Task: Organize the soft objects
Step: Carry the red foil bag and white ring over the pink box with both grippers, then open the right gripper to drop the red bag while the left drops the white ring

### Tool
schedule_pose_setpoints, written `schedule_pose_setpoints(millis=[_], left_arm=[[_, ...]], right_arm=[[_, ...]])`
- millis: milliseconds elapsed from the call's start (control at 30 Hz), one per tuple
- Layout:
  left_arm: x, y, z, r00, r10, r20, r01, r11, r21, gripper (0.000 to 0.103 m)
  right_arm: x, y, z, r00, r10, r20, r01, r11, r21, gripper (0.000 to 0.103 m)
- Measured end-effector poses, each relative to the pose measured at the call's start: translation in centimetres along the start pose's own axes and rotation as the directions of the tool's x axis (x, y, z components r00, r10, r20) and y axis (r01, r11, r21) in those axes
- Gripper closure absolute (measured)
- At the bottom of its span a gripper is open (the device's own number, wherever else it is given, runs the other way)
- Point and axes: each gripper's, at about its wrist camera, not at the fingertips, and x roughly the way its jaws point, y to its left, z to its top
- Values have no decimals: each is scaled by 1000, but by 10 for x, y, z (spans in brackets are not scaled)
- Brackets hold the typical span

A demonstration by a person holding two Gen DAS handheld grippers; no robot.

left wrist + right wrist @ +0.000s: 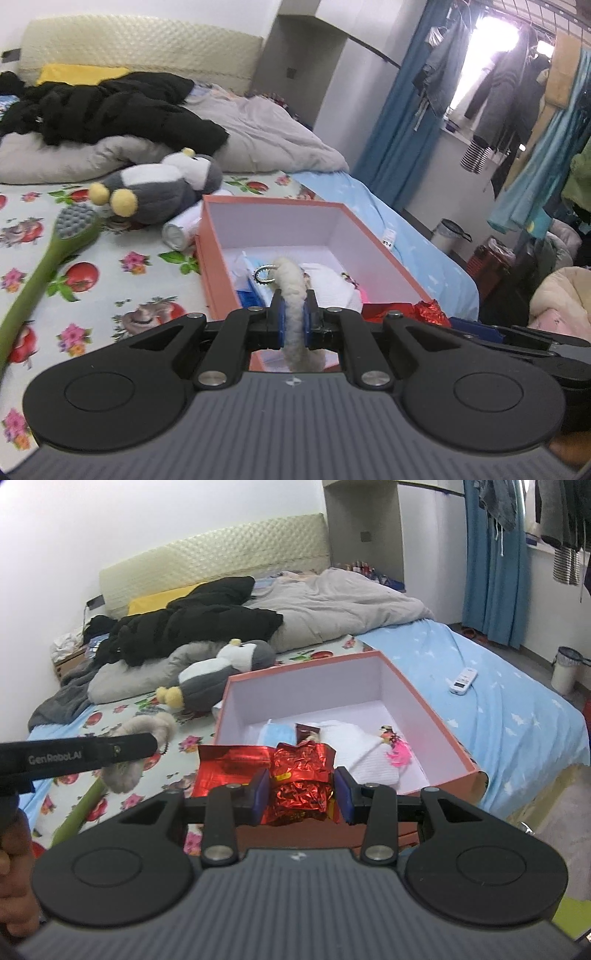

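Bed [517,686] | pink box [391,686]: white cloth [369,753], blue mask [275,734]

The bed [517,686] wore a flowered sheet [110,273] on one side and a blue sheet [498,709] on the other. On it lay an open pink box [391,675], a plush penguin [166,184], a green brush [44,258], a white roll [181,229], a remote [463,680], a grey quilt [332,602] and a black coat [110,107].
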Motion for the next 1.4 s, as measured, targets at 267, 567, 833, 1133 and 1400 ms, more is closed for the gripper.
schedule_pose_setpoints(millis=[267, 567, 833, 1133, 1400], left_arm=[[70, -6, 24, 997, -29, -76, 30, 1000, 9, 92], [156, -3, 43, 985, -27, -172, 28, 1000, 6, 92], [224, 6, 45, 971, -10, -239, 9, 1000, -4, 92], [261, 11, 35, 956, -4, -294, 7, 1000, 11, 91], [249, 16, 32, 956, -13, -294, 9, 1000, -13, 67]], right_arm=[[51, -25, 20, 999, -18, -46, 20, 999, 34, 61], [120, -51, 34, 992, -8, -127, 13, 999, 44, 61], [175, -66, 35, 981, -19, -194, 27, 999, 41, 61], [200, -76, 27, 969, -2, -247, 21, 997, 73, 60], [193, -76, 31, 970, -2, -243, 24, 996, 84, 58]])
